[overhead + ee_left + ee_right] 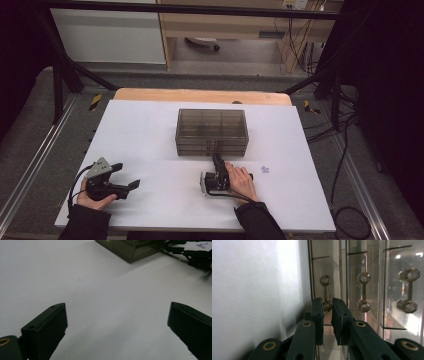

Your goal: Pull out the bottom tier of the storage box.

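A smoky clear drawer box (211, 131) stands in the middle of the white table (150, 130); its near corner shows in the left gripper view (130, 250). My right gripper (218, 157) is rolled on its side against the box front. In the right gripper view its jaws (327, 302) are shut on one end of the lowest drawer's dumbbell-shaped handle (325, 280), close to the table top. Two more such handles (363, 292) (408, 290) sit on the drawers above. My left gripper (126, 175) rests at the front left, open (117, 307) with nothing between its jaws.
A small blue mark (265, 169) lies on the table right of my right hand. A wooden strip (200, 95) runs along the table's far edge. Black frame posts (57, 85) stand at the far corners, and cables (345, 150) trail on the floor at the right.
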Demonstrator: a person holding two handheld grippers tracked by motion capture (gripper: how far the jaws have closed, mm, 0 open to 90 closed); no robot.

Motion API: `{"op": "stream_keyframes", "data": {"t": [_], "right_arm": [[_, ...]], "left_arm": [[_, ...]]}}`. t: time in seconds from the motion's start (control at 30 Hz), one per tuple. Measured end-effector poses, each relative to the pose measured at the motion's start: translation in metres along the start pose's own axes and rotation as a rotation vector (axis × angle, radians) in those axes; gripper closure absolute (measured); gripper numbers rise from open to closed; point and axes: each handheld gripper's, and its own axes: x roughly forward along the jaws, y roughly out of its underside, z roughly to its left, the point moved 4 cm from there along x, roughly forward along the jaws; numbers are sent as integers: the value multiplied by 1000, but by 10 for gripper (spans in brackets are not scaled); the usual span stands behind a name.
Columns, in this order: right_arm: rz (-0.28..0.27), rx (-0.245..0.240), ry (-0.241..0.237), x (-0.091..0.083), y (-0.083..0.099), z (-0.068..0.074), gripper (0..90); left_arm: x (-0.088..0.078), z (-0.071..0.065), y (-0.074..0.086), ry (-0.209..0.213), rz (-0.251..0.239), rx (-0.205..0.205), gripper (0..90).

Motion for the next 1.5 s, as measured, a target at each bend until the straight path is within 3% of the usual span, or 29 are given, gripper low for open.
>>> {"op": "stream_keyframes", "data": {"t": [0.03, 0.17, 0.33, 0.5, 1.0, 1.5], "right_arm": [[-3, 6, -3, -3, -1, 0, 900], [-2, 23, 1, -6, -1, -4, 900], [-3, 19, -3, -3, 1, 0, 786], [10, 26, -16, 1, 3, 0, 759], [-2, -5, 28, 2, 1, -1, 800], [-7, 19, -7, -1, 1, 0, 787]], "left_arm": [[0, 0, 0, 1, 0, 1, 19], [1, -1, 0, 1, 2, 3, 19], [0, 0, 0, -1, 1, 0, 19], [0, -1, 0, -1, 0, 3, 19], [0, 0, 0, -2, 1, 2, 21], [0, 0, 0, -2, 1, 4, 21]]}}
